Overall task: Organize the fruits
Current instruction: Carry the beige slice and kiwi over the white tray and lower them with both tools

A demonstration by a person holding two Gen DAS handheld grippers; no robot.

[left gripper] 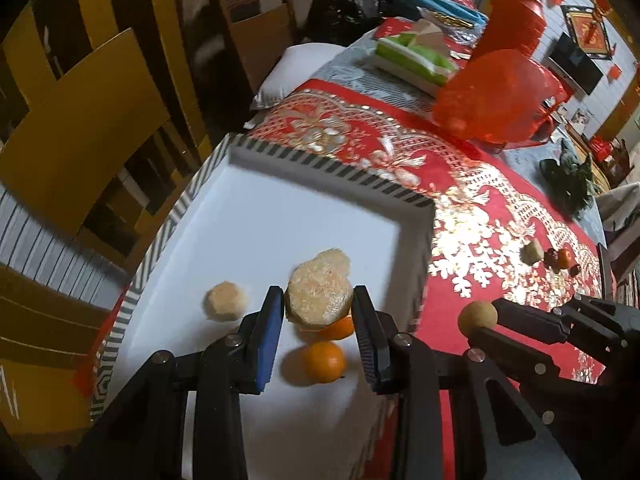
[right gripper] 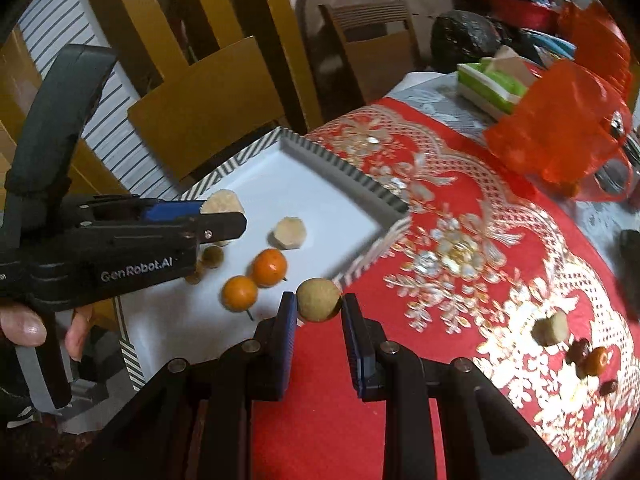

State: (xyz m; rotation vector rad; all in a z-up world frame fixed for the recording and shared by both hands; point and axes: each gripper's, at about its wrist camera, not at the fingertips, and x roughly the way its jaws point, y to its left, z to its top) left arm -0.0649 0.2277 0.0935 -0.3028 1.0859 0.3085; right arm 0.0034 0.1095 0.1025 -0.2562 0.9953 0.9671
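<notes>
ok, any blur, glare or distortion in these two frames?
Left wrist: heavy fisheye bend, dark vignette corners, the tray rim smeared; the pale chunk in the left gripper sharp. Right wrist: same bend, gold embroidery on the tablecloth glinting, the round fruit in the right gripper crisp.

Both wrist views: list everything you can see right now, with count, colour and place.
Tray: one, white, striped rim, table's left edge.
Oranges: two, orange, on tray.
Pale cut chunks: two, beige; one on tray, one in left gripper.
Small brown fruits: two, on tray beneath left gripper.
Round tan fruit: one, in right gripper.
Loose pile: beige chunk, small orange, dark pieces, on cloth at right.
Tablecloth: red, gold pattern.
Red bag: one, far side.
Left gripper: shut on chunk.
Right gripper: shut on fruit.
</notes>
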